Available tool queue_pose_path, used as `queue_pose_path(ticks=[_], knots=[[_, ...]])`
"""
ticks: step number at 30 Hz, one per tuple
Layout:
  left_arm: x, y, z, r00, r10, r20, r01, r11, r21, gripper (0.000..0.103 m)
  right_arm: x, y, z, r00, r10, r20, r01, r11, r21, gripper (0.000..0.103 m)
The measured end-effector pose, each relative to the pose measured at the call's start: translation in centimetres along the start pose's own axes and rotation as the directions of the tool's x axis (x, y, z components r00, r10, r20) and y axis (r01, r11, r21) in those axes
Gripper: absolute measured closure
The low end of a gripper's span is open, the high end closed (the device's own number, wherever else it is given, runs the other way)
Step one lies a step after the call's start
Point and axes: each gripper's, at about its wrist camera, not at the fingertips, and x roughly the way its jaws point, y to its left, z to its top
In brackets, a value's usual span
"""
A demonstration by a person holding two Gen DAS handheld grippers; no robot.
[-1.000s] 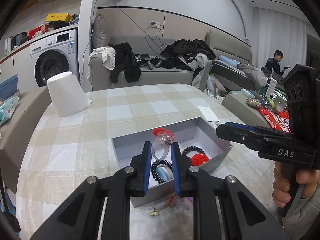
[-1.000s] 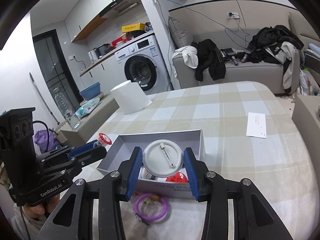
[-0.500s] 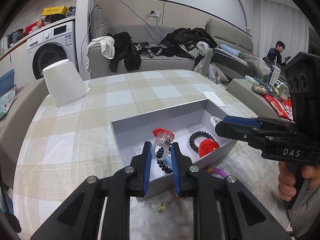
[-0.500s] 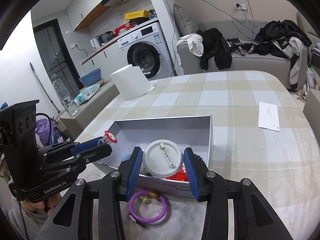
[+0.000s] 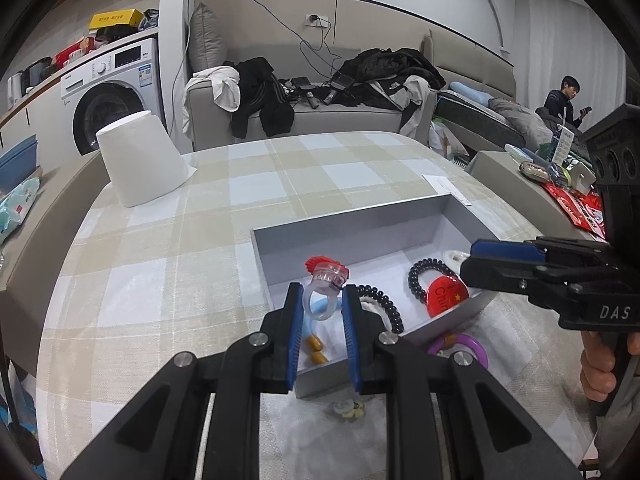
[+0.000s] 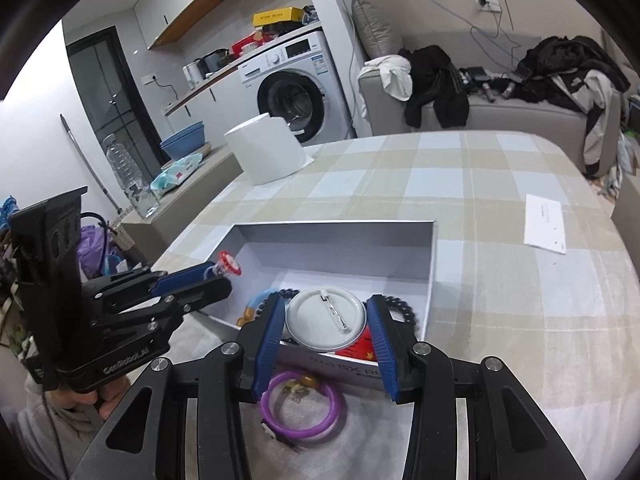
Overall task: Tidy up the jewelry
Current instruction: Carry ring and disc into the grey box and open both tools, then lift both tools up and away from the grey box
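Note:
A grey open box (image 5: 360,220) (image 6: 336,236) lies on the checked table. My left gripper (image 5: 320,304) is shut on a clear toy ring with a red top (image 5: 326,276), held over the box's near corner. My right gripper (image 6: 326,320) is shut on a round white pin badge (image 6: 326,322), its back with the pin facing me, above the box's near wall. Inside the box lie a black coil hair tie (image 5: 420,276), a red badge (image 5: 446,294), another coil band (image 5: 384,308), a pale blue ring and small amber pieces (image 5: 314,350). A purple bangle (image 6: 300,408) (image 5: 460,346) rests on the table outside.
A white paper roll (image 5: 140,160) stands at the table's far left. A white card (image 6: 546,224) lies at the far right. A small pale trinket (image 5: 346,408) sits in front of the box. Beyond are a sofa with clothes, a washing machine, and a seated person (image 5: 564,100).
Both grippers tipped a little further downward over the box, so more of its inside shows. Their holds on the ring and the badge are unchanged.

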Motion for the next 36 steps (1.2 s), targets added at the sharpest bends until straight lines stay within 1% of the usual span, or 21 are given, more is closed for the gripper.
queue_pose_path(ticks=[3, 6, 10, 25, 28, 31, 32, 34, 35, 36], knots=[[0.0, -0.1, 0.0, 1.0, 0.002, -0.001, -0.002, 1.0, 0.003, 0.088, 0.0, 0.3, -0.1, 1.0, 0.005, -0.006, -0.005, 1.0, -0.001, 0.062], [-0.1, -0.4, -0.1, 1.0, -0.015, 0.003, 0.015, 1.0, 0.008, 0.088, -0.1, 0.4, -0.2, 1.0, -0.006, 0.011, 0.006, 1.0, -0.005, 0.062], [-0.2, -0.7, 0.0, 1.0, -0.027, 0.007, 0.027, 1.0, 0.016, 0.088, -0.1, 0.4, -0.2, 0.998, -0.047, 0.03, 0.048, 0.999, -0.013, 0.062], [-0.2, -1.0, -0.1, 1.0, -0.028, 0.013, 0.027, 1.0, 0.015, 0.088, -0.2, 0.4, -0.1, 0.998, -0.055, 0.039, 0.055, 0.998, -0.014, 0.062], [-0.2, -1.0, 0.0, 1.0, -0.022, 0.016, 0.022, 1.0, 0.015, 0.088, -0.3, 0.4, 0.0, 0.998, -0.054, 0.045, 0.054, 0.998, -0.009, 0.061], [-0.4, -1.1, 0.1, 0.999, -0.035, 0.013, 0.035, 0.999, 0.019, 0.088, -0.5, 0.4, 0.1, 0.999, -0.035, 0.042, 0.035, 0.999, -0.007, 0.054], [-0.6, -1.1, 0.1, 0.999, -0.037, 0.016, 0.037, 0.999, 0.021, 0.085, -0.6, 0.4, 0.1, 0.998, -0.038, 0.046, 0.038, 0.999, -0.008, 0.051], [-1.1, -1.4, 0.2, 0.999, -0.039, 0.029, 0.039, 0.999, 0.025, 0.074, -1.1, 0.6, 0.1, 0.998, -0.041, 0.056, 0.042, 0.999, -0.012, 0.045], [-1.4, -1.5, 0.3, 0.999, -0.041, 0.035, 0.04, 0.999, 0.026, 0.06, -1.5, 0.6, 0.1, 0.997, -0.04, 0.065, 0.041, 0.999, -0.012, 0.039], [-1.7, -1.6, 0.3, 0.998, -0.042, 0.042, 0.041, 0.999, 0.023, 0.041, -1.8, 0.6, 0.1, 0.997, -0.041, 0.071, 0.042, 0.999, -0.013, 0.035]])
